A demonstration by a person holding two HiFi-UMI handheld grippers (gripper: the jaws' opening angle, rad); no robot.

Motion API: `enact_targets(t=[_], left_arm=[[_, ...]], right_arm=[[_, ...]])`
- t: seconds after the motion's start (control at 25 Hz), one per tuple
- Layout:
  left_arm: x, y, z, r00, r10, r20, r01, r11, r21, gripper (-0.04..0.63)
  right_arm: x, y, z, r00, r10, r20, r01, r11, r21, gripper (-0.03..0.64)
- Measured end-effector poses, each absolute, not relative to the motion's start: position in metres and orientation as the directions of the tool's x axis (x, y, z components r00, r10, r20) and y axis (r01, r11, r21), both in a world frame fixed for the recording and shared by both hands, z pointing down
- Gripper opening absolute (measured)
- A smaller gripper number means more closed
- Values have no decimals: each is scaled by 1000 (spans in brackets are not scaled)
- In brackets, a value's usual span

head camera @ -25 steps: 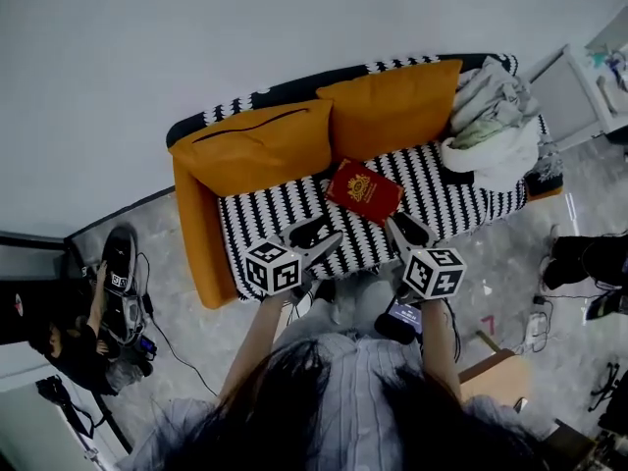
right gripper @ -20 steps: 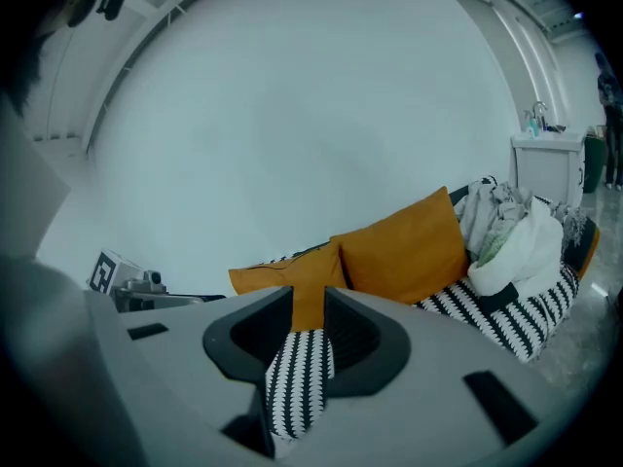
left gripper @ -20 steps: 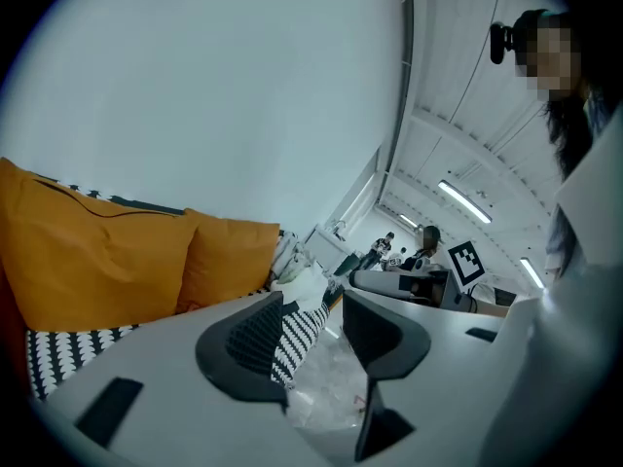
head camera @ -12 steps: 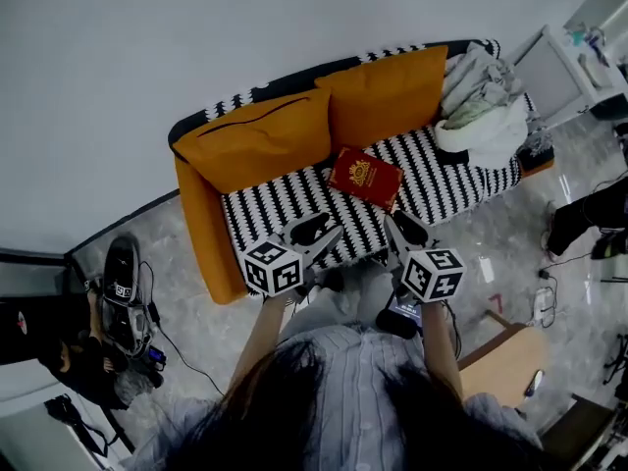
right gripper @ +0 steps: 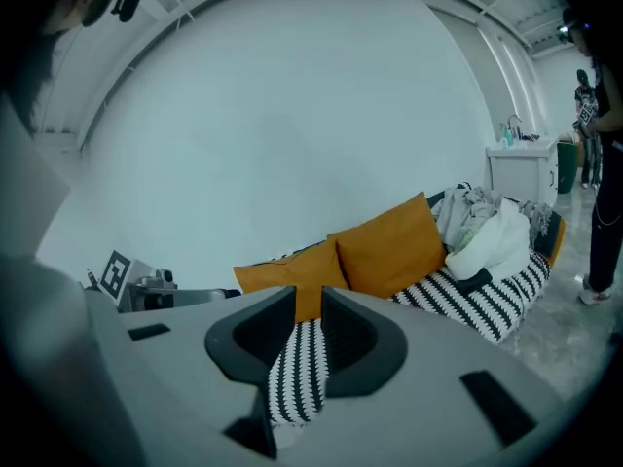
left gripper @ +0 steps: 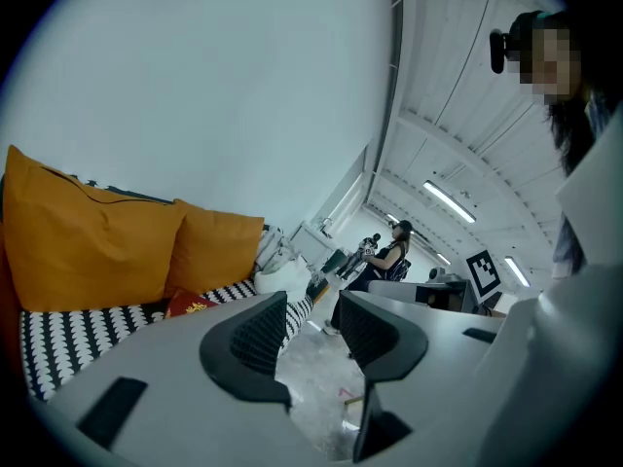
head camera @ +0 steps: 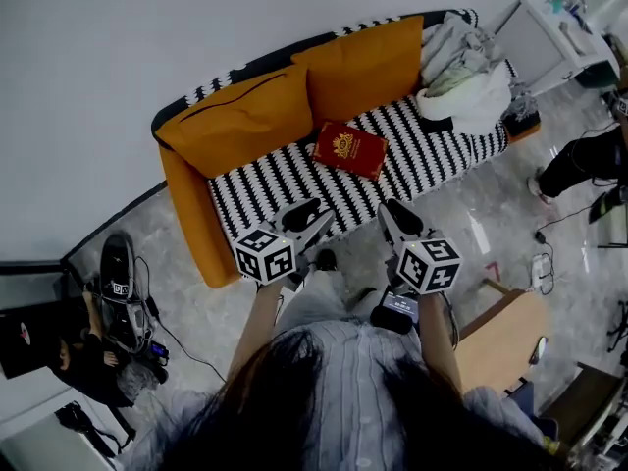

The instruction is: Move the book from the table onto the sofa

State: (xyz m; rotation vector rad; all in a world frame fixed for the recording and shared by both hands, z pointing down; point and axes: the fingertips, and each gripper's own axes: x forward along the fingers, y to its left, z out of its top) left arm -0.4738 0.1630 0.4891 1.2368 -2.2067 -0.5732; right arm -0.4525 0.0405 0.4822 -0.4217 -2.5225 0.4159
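The red book with a gold emblem lies flat on the sofa's black-and-white striped seat, in front of the two orange cushions; its corner also shows in the left gripper view. My left gripper hangs in front of the sofa's front edge, its jaws apart with nothing between them. My right gripper is beside it over the floor, its jaws closing to a narrow gap, also on nothing. Neither gripper touches the book.
Two orange cushions lean on the backrest. A heap of pale cloth fills the sofa's right end. A white cabinet stands beyond it. A wooden tabletop is at lower right. Another person stands at right; gear and cables lie on the floor at left.
Both grippers have drawn back from the sofa seat, towards me and off its front edge. The book stays where it lay on the seat.
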Motion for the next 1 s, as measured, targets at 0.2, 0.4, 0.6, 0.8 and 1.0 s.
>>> enact_targets(t=[0.2,0.4,0.6,0.8,1.0], left_arm=[[-449,152,481,-435,-865,249,-645,492,584,174],[-412,136,468,-451,-860,239,-646,500,577,170],[-368,119,455,-464,-857,225,-664,505,552,163],[-323,112,452,-477,-848,230,-670,520,529,158],[-282,106,448,-484,-847,222,-681,523,512,153]], right_arm=[[-422,32,480,-802,386,456,215,898,-384,89],[-385,20,467,-808,403,430,232,888,-396,89],[-346,6,456,-815,417,403,262,885,-386,87],[-305,4,452,-809,437,392,302,882,-361,87],[-267,3,449,-805,452,384,332,880,-339,84]])
